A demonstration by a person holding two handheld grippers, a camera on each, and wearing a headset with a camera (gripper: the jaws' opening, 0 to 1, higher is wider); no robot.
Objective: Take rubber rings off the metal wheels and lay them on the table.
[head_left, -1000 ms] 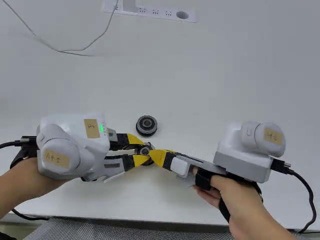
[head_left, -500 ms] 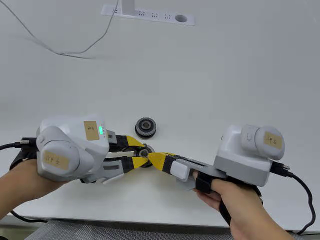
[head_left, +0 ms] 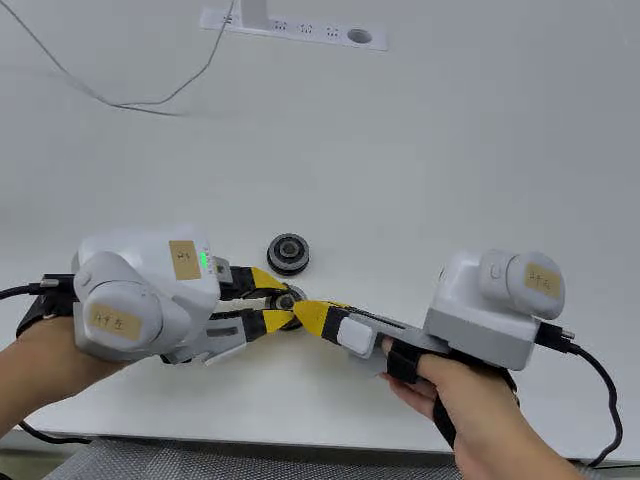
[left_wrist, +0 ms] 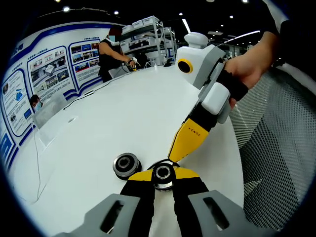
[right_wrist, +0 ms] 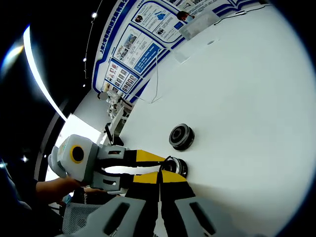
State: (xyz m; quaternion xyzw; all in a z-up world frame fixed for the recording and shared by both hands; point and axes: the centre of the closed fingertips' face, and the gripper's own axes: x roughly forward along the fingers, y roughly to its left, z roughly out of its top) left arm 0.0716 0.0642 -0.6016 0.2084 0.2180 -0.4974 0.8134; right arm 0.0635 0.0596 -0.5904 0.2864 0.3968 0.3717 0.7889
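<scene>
Head view: the left claw point(head_left: 283, 302) was clamped on a metal wheel point(head_left: 291, 298) near the front of the white counter point(head_left: 450, 150). The right claw point(head_left: 303, 314) met it from the right, tips pressed together. Left gripper view: a thin black loop of the rubber ring point(left_wrist: 157, 163) stood off the wheel's rim, pinched at the right claw's yellow tip. Right gripper view: a second wheel point(right_wrist: 181, 137) lay flat just beyond the held one.

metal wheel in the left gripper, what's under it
White table lies below the small metal wheel. Yellow jaws of the left gripper cover its underside, so contact cannot be told.
</scene>
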